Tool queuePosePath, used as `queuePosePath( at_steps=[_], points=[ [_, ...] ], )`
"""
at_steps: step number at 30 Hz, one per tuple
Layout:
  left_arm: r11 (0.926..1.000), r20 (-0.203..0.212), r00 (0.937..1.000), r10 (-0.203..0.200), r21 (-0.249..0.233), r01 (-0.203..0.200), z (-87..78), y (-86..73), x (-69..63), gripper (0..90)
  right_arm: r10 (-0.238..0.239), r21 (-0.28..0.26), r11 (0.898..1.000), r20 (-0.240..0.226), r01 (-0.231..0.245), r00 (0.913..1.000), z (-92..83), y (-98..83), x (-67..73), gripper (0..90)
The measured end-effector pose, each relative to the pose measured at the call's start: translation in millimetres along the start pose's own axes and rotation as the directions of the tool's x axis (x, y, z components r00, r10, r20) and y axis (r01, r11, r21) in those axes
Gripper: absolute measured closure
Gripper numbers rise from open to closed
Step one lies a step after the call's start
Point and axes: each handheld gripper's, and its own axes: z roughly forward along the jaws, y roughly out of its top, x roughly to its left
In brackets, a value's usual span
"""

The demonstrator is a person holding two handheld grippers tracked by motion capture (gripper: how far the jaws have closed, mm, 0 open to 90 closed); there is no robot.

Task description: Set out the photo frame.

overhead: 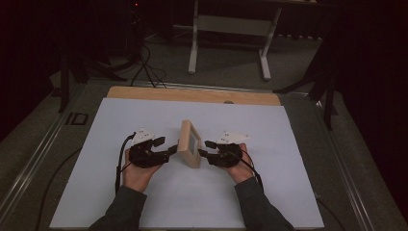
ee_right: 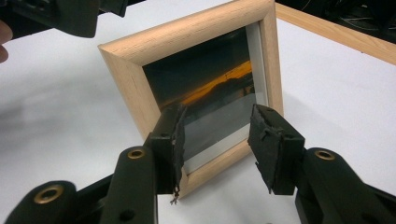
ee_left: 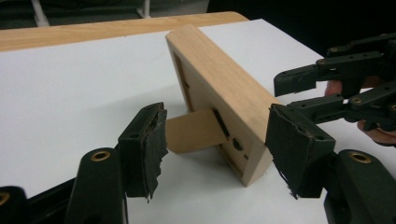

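White paper covers the table (overhead: pixel 120 91); we see the picture frame (overhead: pixel 189 143) upright at its middle on its back prop (ee_left: pixel 194 131). Left gripper (overhead: pixel 168 147) and right gripper (overhead: pixel 206 147) flank it, jaws open, gripping nothing. Any nudge risks toppling it.

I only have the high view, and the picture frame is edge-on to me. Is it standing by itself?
Observer: Yes. In the left gripper view a fold-out stand props the picture frame from behind, on the white sheet.
Operator: Is my left gripper holding it?
Observer: No. The left gripper has its jaws apart, with the stand and the frame's near corner between them, no pad pressing.
Operator: And the right?
Observer: The right gripper is open in front of the glass, which shows an orange reflection.
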Motion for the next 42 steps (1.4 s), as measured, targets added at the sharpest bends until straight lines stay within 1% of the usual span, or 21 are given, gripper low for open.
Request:
queuePosePath(
  at_steps=[4,12,18,23,28,31,33,42],
  points=[
    [1.0,0.02,0.9998,-0.002,-0.005,0.002,0.9,1.4,-3.0,37.0,0.002,0.0,1.0,0.003,-0.002,1.0,-1.1,0.2,-1.0,54.6],
    [0.9999,0.038,0.9992,-0.008,-0.006,0.009,4.4,2.7,-7.6,36.3,-0.002,0.003,1.0,0.012,0.002,0.9999,-1.8,0.2,-2.2,53.8],
    [1.0,0.052,0.9986,0.007,0.004,-0.007,9.7,3.7,-13.4,35.8,-0.003,0.002,1.0,0.014,0.003,0.9999,-2.4,0.2,-2.9,53.5],
    [0.9995,0.057,0.9982,0.021,0.022,-0.023,16.6,3.8,-18.0,35.4,-0.003,0.002,1.0,0.013,0.003,0.9999,-2.7,0.2,-3.2,53.4],
    [0.9986,0.049,0.9982,0.035,0.037,-0.037,23.6,3.4,-23.1,34.7,-0.004,0.003,1.0,0.013,0.004,0.9999,-2.6,0.2,-3.2,53.3],
    [0.9982,0.043,0.9986,0.03,0.051,-0.032,28.8,2.6,-23.2,34.8,-0.003,0.003,1.0,0.014,0.003,0.9999,-2.7,0.1,-3.3,53.3],
    [0.9978,0.046,0.9986,0.026,0.06,-0.028,32.0,1.8,-22.7,35.0,-0.001,0.002,1.0,0.017,0.001,0.9999,-2.8,0.1,-3.5,53.3],
    [0.9966,0.041,0.9992,-0.001,0.082,-0.003,42.5,-0.5,-22.9,35.9,-0.001,0.0,1.0,0.02,0.001,0.9998,-3.3,0.1,-3.9,53.0]
  ],
)
